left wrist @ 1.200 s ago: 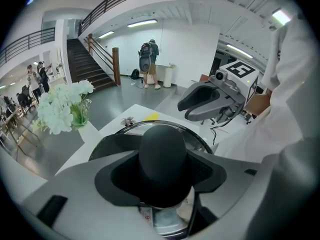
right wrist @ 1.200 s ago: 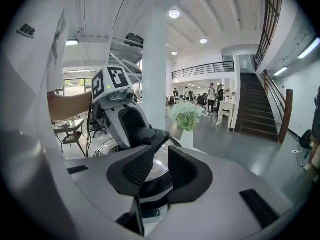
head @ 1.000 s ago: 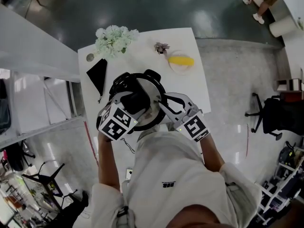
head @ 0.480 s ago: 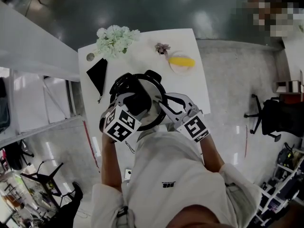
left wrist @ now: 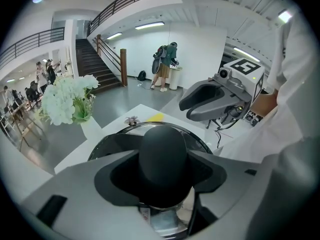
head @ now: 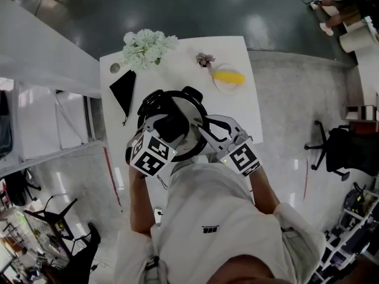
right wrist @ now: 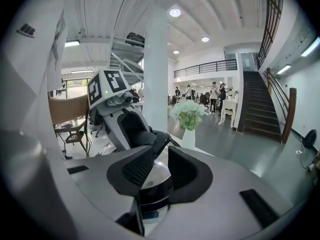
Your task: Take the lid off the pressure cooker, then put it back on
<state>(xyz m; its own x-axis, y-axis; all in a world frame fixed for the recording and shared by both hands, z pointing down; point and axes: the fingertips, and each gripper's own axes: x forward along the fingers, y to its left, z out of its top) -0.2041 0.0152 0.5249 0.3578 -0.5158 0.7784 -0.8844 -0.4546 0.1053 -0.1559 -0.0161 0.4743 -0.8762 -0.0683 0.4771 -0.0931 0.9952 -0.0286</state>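
Left gripper (left wrist: 163, 176) clamps the smooth black domed knob (left wrist: 163, 144) on the round steel lid (head: 192, 111); right gripper (right wrist: 160, 171) pinches the cooker's black side handle (right wrist: 150, 196).

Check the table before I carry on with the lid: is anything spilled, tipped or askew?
Nothing stands out. The steel pressure cooker lid looks evenly seated, the white flowers in their white vase stand upright, and the yellow item rests on its small pale plate. No spill shows on the white table.
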